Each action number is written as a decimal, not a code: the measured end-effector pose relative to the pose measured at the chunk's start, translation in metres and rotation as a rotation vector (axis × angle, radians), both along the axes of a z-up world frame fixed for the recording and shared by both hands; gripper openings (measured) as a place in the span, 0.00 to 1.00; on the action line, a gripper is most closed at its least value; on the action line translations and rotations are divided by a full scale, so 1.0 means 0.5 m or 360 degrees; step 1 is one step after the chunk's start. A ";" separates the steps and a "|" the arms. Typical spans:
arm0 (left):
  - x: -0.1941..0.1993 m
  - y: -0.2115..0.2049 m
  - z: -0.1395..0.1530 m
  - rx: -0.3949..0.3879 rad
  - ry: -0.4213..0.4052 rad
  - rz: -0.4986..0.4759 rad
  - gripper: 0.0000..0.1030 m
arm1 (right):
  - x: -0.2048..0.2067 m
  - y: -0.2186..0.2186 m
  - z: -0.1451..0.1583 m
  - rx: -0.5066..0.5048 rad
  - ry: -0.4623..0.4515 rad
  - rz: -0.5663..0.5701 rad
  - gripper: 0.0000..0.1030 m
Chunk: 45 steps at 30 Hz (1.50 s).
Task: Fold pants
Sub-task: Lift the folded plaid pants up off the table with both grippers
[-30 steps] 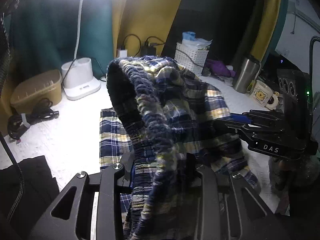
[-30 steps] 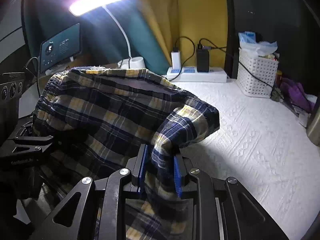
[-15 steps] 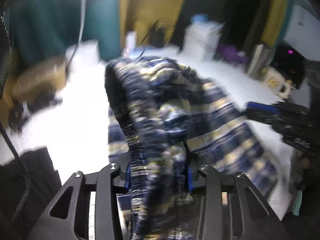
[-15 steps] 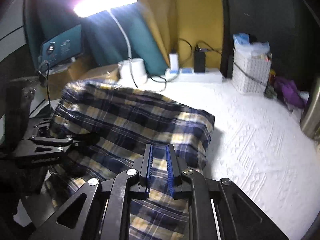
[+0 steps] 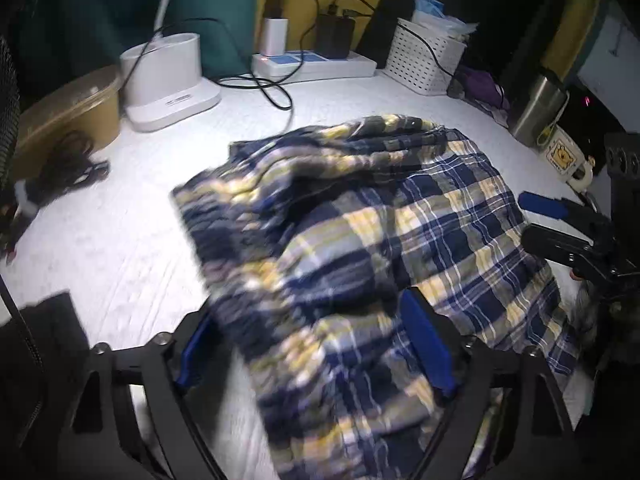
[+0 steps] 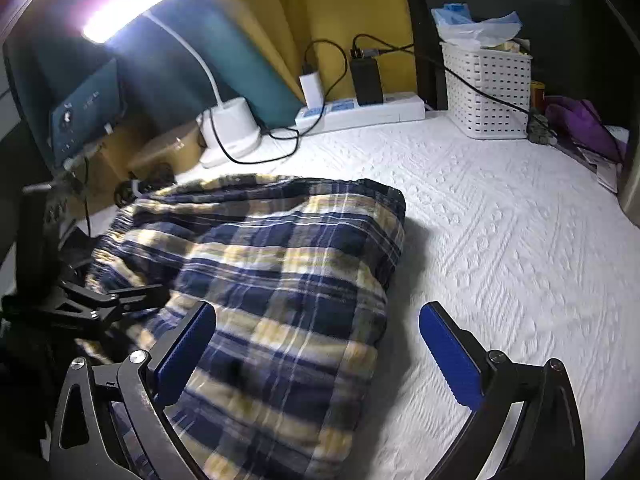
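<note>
Between the widening blue pads of the left gripper [image 5: 312,354], jaws opening and pressing nothing, the plaid pants [image 5: 360,240] lie doubled in a rumpled navy-and-yellow heap on the white textured cover [image 6: 500,220], their folded edge reaching between the right gripper [image 6: 316,348]'s likewise opening fingers, waistband farthest.

Soft plaid cloth pants [image 5: 360,240]; embossed bedspread [image 6: 500,220]

Close, downward wrist views, somewhat blurred.
</note>
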<state>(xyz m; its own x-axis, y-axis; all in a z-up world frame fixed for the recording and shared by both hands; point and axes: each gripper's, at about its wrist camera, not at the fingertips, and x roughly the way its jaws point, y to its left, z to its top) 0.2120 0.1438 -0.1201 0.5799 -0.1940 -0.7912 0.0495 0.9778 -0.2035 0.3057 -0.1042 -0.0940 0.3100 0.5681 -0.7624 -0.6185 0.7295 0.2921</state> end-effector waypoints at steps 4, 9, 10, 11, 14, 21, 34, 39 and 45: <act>0.015 -0.004 -0.002 -0.0014 -0.0025 -0.0032 0.89 | 0.022 0.016 -0.023 0.0002 0.0057 0.0033 0.99; 0.011 -0.017 -0.001 0.0006 -0.0109 -0.0069 0.65 | 0.041 0.038 -0.032 0.0027 0.0088 0.0110 0.95; 0.010 -0.021 0.000 -0.0015 -0.0120 -0.0088 0.61 | 0.044 0.044 -0.032 0.0020 0.0079 0.0119 0.88; 0.011 -0.027 0.000 -0.0012 -0.0122 -0.0099 0.54 | 0.047 0.052 -0.033 0.0014 0.0072 0.0127 0.79; 0.013 -0.037 0.003 -0.0005 -0.0138 -0.0103 0.34 | 0.046 0.068 -0.031 -0.0002 0.0053 0.0163 0.50; -0.006 -0.045 0.022 0.0002 -0.0201 -0.0089 0.23 | 0.023 0.072 -0.008 0.0007 -0.0032 0.0192 0.18; -0.102 -0.042 0.136 -0.0064 -0.0442 -0.0022 0.22 | -0.059 0.036 0.127 0.0116 -0.0257 0.0179 0.18; -0.152 -0.045 0.171 -0.0048 -0.0535 -0.0011 0.22 | -0.102 0.025 0.172 0.0140 -0.0340 0.0181 0.18; -0.212 -0.041 0.204 -0.0020 -0.0633 -0.0001 0.22 | -0.157 0.018 0.229 0.0173 -0.0448 0.0178 0.18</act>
